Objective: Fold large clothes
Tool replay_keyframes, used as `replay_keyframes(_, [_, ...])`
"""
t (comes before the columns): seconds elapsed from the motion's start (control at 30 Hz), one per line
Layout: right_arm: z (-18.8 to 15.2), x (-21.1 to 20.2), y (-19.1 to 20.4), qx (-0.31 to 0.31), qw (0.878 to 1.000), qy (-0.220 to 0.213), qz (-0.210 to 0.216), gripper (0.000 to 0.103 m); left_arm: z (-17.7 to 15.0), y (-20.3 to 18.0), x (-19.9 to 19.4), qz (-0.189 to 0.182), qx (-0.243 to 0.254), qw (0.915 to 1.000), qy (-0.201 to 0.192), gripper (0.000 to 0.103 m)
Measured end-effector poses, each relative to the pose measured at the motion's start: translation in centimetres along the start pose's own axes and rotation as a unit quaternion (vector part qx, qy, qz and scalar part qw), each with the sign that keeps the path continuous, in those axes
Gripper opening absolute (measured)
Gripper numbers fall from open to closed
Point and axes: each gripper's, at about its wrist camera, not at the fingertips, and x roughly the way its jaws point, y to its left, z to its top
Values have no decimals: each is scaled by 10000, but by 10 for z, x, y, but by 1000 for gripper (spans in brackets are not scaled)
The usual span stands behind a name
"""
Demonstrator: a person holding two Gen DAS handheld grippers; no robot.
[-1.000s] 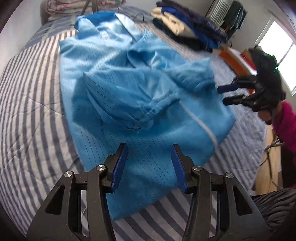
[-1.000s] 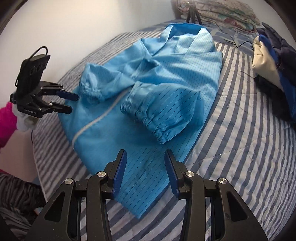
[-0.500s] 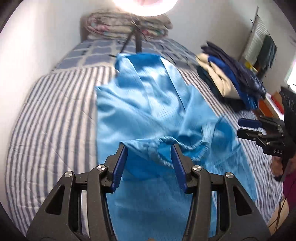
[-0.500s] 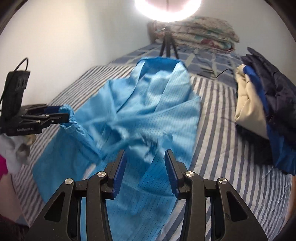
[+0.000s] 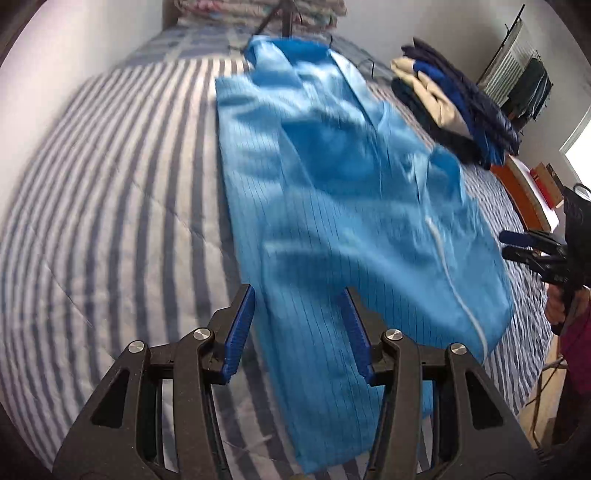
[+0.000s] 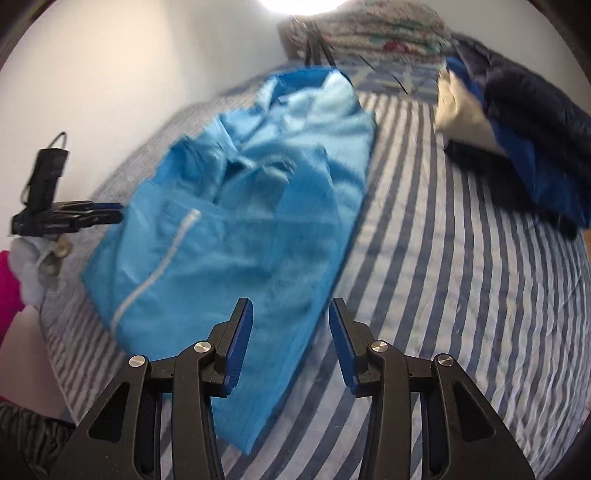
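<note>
Garment: a large light-blue pinstriped coat (image 5: 332, 206) lies lengthwise on the bed, collar toward the far pillows, sleeves tucked across its front, a white zip line running down near one long edge.
Bed: a blue-and-white striped bedspread (image 5: 110, 221) covers the mattress beneath the coat.
Left gripper (image 5: 297, 332): jaws parted and empty, blue pads hanging above the coat's near hem.
Right gripper (image 6: 291, 341): jaws released with nothing between them, poised over the coat's near corner and the stripes beside it.
Person: a hand and pink sleeve (image 6: 9, 291) show behind the left tool.
Background: a stack of folded dark-blue and cream clothes (image 6: 509, 147) sits on the bed well apart from the coat; a folded floral quilt (image 6: 369, 29) lies at the head.
</note>
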Motion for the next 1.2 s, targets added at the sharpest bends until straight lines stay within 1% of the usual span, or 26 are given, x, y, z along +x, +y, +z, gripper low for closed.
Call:
replay_keyframes(0.07, [-1,14,-5,224,9997,109,58,41,-7,-2,3,2,-71,10000,-27,48])
replay_keyframes(0.13, [0,22,-9,397,9990,126,130,41,-12,-3,1,-28,-128,9999,-85,42])
replay_keyframes(0.2, [0,25,-9,455,9987,129,200,41,-15,-4,-1,-33,-134,9998,-122,23])
replay_keyframes(0.23, [2,27,-9,472,9986,143,174,41,-16,-4,-2,-24,-116,9998,-127,19])
replay_keyframes(0.3, [4,29,-6,420,9989,137,179,32,-17,-1,-4,-103,-142,9997,-139,8])
replay_keyframes(0.33, [5,29,-4,379,9991,157,124,25,-19,0,-7,-113,-167,9997,-170,5])
replay_keyframes(0.4, [8,30,1,249,9996,159,5,19,-22,1,-13,-114,-188,9995,-242,3])
replay_keyframes(0.47, [9,29,4,156,9998,114,-45,12,-25,1,-18,-87,-193,9992,-332,3])
replay_keyframes(0.57, [10,32,2,170,9997,139,-62,8,-33,-1,-17,-33,-142,9994,-300,3])
replay_keyframes(0.67, [9,32,2,158,9997,111,-120,7,-36,-6,-16,165,18,9993,-334,3])
replay_keyframes(0.7, [9,32,2,172,9996,128,-162,7,-36,-7,-15,275,24,9991,-322,9])
replay_keyframes(0.73, [10,32,2,165,9995,153,-227,7,-35,-9,-16,404,29,9986,-342,9])
replay_keyframes(0.77, [10,30,3,127,9995,134,-266,7,-35,-9,-18,425,27,9984,-370,13])
replay_keyframes(0.8, [9,25,5,66,9993,77,-358,7,-35,-10,-23,482,31,9978,-449,14])
replay_keyframes(0.83, [9,20,7,50,9988,34,-484,7,-36,-12,-30,469,78,9971,-596,14])
replay_keyframes(0.87, [7,12,11,45,9983,-59,-579,7,-37,-14,-37,444,144,9964,-704,16])
replay_keyframes(0.9, [5,5,16,26,9979,-159,-625,8,-39,-16,-42,439,197,9959,-765,18])
replay_keyframes(0.93, [3,-5,25,-40,9969,-299,-720,8,-43,-20,-48,360,294,9956,-812,18])
replay_keyframes(0.97, [0,-11,32,-109,9965,-409,-722,8,-46,-21,-50,283,358,9956,-820,18])
replay_keyframes(1.03, [-6,-19,49,-327,9967,-565,-481,8,-53,-28,-53,160,544,9955,-758,18])
replay_keyframes(1.07, [-9,-18,60,-522,9964,-510,-429,8,-56,-33,-50,180,664,9953,-683,18])
replay_keyframes(1.1, [-11,-14,66,-643,9958,-457,-469,8,-58,-37,-44,312,804,9946,-582,18])
replay_keyframes(1.13, [-13,-7,71,-783,9948,-355,-553,8,-58,-38,-39,410,842,9944,-498,18])
replay_keyframes(1.2, [-16,4,74,-838,9935,-144,-752,8,-56,-34,-34,354,639,9965,-399,19])
